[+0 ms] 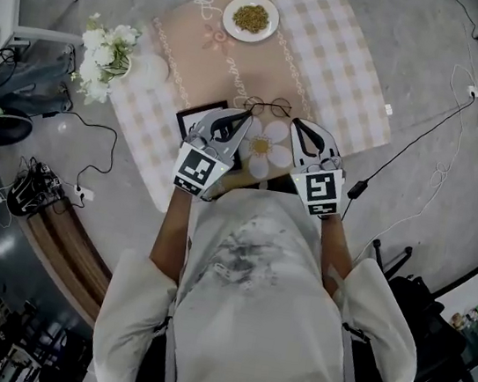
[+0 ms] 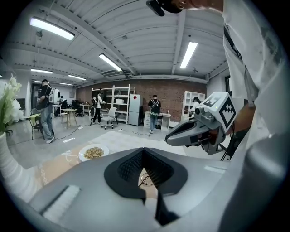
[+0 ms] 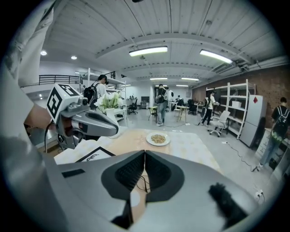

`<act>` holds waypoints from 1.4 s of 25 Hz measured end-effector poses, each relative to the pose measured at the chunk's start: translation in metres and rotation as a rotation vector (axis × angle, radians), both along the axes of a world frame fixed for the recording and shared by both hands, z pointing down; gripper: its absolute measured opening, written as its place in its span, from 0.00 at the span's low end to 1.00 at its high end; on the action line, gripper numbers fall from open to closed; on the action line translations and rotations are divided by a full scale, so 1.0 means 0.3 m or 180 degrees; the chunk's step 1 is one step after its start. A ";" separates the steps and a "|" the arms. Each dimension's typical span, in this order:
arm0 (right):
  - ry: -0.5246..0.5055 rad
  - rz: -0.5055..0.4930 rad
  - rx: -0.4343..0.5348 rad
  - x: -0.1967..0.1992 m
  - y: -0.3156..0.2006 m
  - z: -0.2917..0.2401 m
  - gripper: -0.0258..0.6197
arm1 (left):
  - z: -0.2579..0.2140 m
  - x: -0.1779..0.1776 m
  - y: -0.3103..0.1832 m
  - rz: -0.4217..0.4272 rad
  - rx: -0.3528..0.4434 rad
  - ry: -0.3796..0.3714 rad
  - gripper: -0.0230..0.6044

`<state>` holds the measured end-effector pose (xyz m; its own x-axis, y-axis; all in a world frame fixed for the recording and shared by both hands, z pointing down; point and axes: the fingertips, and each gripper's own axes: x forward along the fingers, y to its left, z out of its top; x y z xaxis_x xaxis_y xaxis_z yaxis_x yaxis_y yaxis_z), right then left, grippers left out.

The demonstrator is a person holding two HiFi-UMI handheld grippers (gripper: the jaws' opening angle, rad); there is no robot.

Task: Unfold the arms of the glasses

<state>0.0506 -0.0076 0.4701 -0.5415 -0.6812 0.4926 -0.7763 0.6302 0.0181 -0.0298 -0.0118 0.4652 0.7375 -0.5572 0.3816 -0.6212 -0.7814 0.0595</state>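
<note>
Thin round-rimmed wire glasses (image 1: 268,106) lie on the checked tablecloth (image 1: 345,77), just beyond both grippers. My left gripper (image 1: 246,120) points at their left side and my right gripper (image 1: 296,125) at their right; both sit a little short of the frame. Neither touches the glasses. In the left gripper view the left gripper (image 2: 144,150) has its jaws together, and a piece of the glasses (image 2: 146,178) shows below the tips. The right gripper (image 3: 145,153) looks the same, shut and empty, with the glasses (image 3: 142,183) beneath. I cannot tell how the arms are folded.
A white plate of food (image 1: 251,17) stands at the table's far side. White flowers (image 1: 107,52) in a vase sit at the left corner. A black-framed picture (image 1: 198,120) lies under the left gripper. Cables (image 1: 425,133) run over the floor at right. People stand in the background.
</note>
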 end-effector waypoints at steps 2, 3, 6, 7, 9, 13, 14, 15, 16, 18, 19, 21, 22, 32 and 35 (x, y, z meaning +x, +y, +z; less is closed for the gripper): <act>0.0028 0.0036 -0.0025 0.003 -0.004 0.013 0.07 | 0.010 0.006 -0.007 0.0042 -0.0011 -0.0001 0.05; 0.0039 0.0050 -0.0033 0.004 -0.006 0.018 0.07 | 0.016 0.009 -0.010 0.0066 -0.0016 -0.0011 0.05; 0.0076 0.0066 -0.0060 0.008 -0.007 0.035 0.07 | 0.042 0.016 -0.019 0.0140 -0.0034 -0.0085 0.05; 0.0092 0.0064 -0.0073 0.009 -0.008 0.043 0.07 | 0.052 0.018 -0.023 0.0161 -0.0046 -0.0108 0.05; 0.0122 0.0060 -0.0104 0.015 -0.009 0.059 0.07 | 0.071 0.023 -0.033 0.0196 -0.0070 -0.0150 0.05; 0.0157 0.0053 -0.0171 0.032 -0.008 0.092 0.07 | 0.104 0.039 -0.046 0.0243 -0.0104 -0.0237 0.06; 0.0165 0.0049 -0.0187 0.036 -0.007 0.099 0.07 | 0.110 0.043 -0.049 0.0250 -0.0112 -0.0255 0.06; 0.0175 0.0044 -0.0202 0.040 -0.006 0.106 0.07 | 0.115 0.047 -0.051 0.0254 -0.0121 -0.0266 0.07; 0.0184 0.0038 -0.0216 0.042 -0.005 0.113 0.07 | 0.120 0.050 -0.053 0.0256 -0.0130 -0.0273 0.07; 0.0200 0.0027 -0.0236 0.046 -0.004 0.125 0.07 | 0.130 0.057 -0.056 0.0267 -0.0143 -0.0291 0.07; 0.0208 0.0020 -0.0242 0.047 -0.004 0.130 0.07 | 0.136 0.061 -0.057 0.0274 -0.0149 -0.0303 0.07; 0.0218 0.0008 -0.0253 0.049 -0.004 0.139 0.07 | 0.147 0.069 -0.058 0.0289 -0.0157 -0.0330 0.07; 0.0223 0.0002 -0.0259 0.050 -0.004 0.143 0.07 | 0.153 0.072 -0.059 0.0296 -0.0163 -0.0344 0.08; 0.0344 -0.0064 -0.0332 0.065 -0.004 0.187 0.07 | 0.246 0.090 -0.056 0.0370 -0.0315 -0.0521 0.11; 0.0388 -0.0083 -0.0347 0.071 -0.009 0.197 0.07 | 0.272 0.102 -0.057 0.0440 -0.0334 -0.0610 0.13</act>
